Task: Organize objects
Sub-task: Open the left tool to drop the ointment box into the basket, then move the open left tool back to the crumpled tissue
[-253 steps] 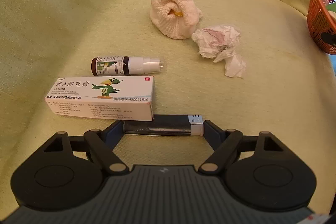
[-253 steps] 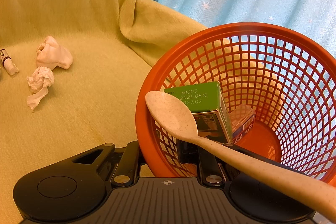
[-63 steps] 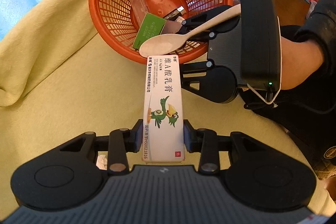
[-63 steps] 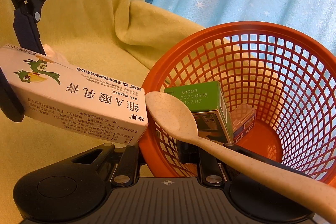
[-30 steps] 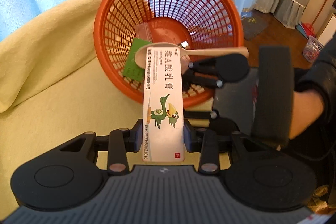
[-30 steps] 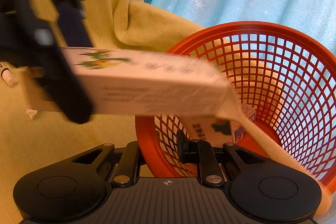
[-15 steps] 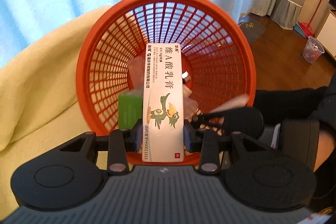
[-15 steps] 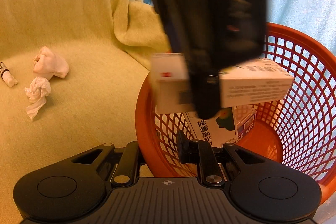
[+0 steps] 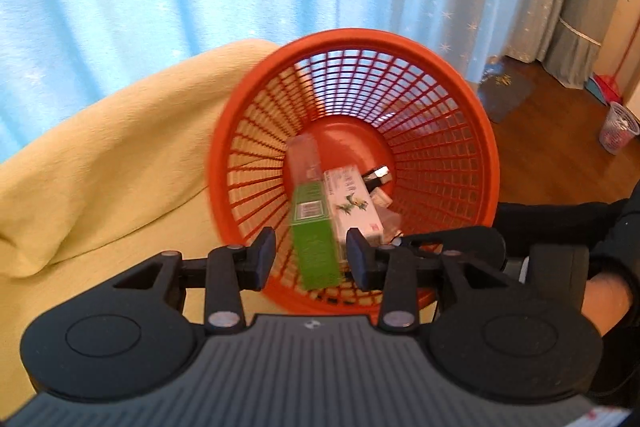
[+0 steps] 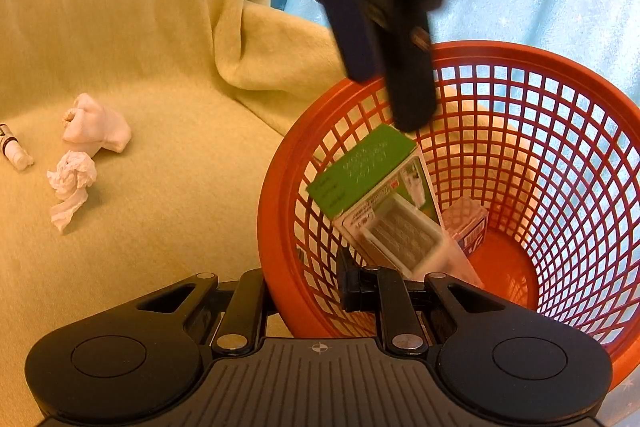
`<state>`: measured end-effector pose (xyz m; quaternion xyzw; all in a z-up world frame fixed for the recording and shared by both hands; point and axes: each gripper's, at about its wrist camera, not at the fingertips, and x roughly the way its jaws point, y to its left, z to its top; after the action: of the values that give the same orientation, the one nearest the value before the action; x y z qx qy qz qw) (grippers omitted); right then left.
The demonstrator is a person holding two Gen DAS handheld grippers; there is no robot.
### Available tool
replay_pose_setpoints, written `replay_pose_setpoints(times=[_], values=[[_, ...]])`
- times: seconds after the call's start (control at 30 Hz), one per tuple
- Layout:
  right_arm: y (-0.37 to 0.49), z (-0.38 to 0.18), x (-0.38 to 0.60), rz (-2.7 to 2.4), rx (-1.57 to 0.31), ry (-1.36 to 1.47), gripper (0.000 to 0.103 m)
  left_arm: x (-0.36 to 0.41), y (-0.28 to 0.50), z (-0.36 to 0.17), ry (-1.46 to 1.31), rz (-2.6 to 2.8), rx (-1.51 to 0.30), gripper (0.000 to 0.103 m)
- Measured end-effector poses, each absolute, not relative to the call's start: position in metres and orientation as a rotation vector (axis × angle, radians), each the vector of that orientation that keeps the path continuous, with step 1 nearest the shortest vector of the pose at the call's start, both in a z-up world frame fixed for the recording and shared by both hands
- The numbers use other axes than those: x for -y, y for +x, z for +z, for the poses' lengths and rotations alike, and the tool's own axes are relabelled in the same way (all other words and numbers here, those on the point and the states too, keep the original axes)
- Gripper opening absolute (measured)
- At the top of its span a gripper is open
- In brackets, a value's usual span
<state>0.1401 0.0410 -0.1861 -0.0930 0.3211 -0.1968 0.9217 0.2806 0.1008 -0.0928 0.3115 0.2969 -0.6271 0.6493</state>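
Your left gripper (image 9: 311, 259) jaws apart, empty, above orange plastic mesh basket (image 9: 460, 131); your right gripper (image 10: 306, 287) clamped on basket rim.

White cardboard medicine box with green bird print (image 9: 354, 205) is out of the left claw (image 9: 311, 259), which now hangs empty, jaws apart, above the basket. Box now lies inside the orange plastic mesh basket (image 9: 452, 99) beside the green carton (image 9: 314, 239); beige spoon no longer visible.

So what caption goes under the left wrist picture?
Left gripper open above the orange basket, white parrot box inside.
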Motion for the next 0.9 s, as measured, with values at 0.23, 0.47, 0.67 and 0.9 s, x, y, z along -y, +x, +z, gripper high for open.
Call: replay_pose_setpoints(times=[0.23, 0.47, 0.67, 0.9], values=[[0.142, -0.187, -0.041, -0.404, -0.660, -0.192, 0.014, -0.138, 0.292, -0.093, 0.701, -1.322, -0.702, 0.033], [0.142, -0.187, -0.041, -0.404, -0.660, -0.193, 0.014, -0.176, 0.303, -0.103, 0.732, -1.233, -0.754, 0.033], [0.140, -0.187, -0.041, -0.404, -0.662, -0.196, 0.014, -0.207, 0.305, -0.117, 0.752, -1.163, -0.800, 0.033], [0.139, -0.187, -0.041, -0.404, -0.664, -0.198, 0.014, -0.235, 0.308, -0.133, 0.795, -1.081, -0.833, 0.046]])
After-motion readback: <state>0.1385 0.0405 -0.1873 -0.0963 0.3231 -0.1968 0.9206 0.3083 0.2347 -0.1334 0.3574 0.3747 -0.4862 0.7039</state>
